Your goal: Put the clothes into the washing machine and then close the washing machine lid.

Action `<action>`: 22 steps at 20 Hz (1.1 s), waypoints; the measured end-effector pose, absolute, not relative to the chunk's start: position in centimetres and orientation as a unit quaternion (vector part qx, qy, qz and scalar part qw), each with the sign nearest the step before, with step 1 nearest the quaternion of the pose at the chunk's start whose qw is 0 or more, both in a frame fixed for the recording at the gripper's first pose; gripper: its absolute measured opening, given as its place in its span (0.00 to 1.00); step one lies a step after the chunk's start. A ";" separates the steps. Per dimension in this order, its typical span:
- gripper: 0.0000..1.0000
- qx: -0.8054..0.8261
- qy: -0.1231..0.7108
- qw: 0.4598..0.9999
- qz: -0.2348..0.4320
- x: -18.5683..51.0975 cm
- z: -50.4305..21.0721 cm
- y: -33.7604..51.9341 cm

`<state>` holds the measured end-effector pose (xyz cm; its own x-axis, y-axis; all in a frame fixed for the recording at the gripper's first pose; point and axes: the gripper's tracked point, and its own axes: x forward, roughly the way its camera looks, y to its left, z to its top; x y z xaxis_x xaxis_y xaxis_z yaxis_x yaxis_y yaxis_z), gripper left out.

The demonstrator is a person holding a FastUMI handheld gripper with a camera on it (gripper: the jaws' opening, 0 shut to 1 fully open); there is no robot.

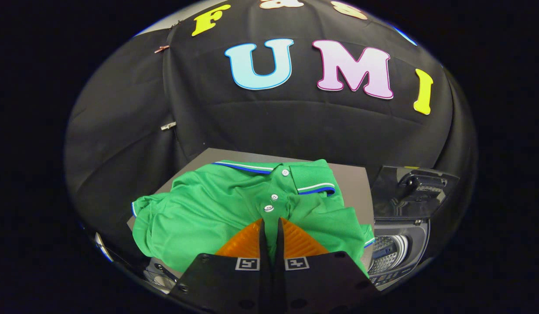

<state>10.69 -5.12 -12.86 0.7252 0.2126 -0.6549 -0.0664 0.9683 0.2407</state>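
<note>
Black cloth backs a grey table (356,183) on which a green polo shirt (208,213) is spread flat for picking. The gripper (269,235) is lowered onto the placket, fingers pinched together on a fabric fold. Beside the table, the washing machine (400,244) is seen with its lid (409,192) raised.

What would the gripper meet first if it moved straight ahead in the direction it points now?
The green polo shirt. The gripper has its fingers almost closed, seemingly pinching fabric just below the buttons. Straight on lies more shirt, then probably the grey table; depth is unclear.
</note>
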 end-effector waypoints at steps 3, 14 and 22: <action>0.06 0.060 0.341 0.932 0.106 10.3 -10.8 -4.7; 0.06 0.127 0.351 0.924 0.080 9.1 -7.4 -8.9; 0.06 0.128 0.334 0.932 0.054 7.8 -6.4 -17.8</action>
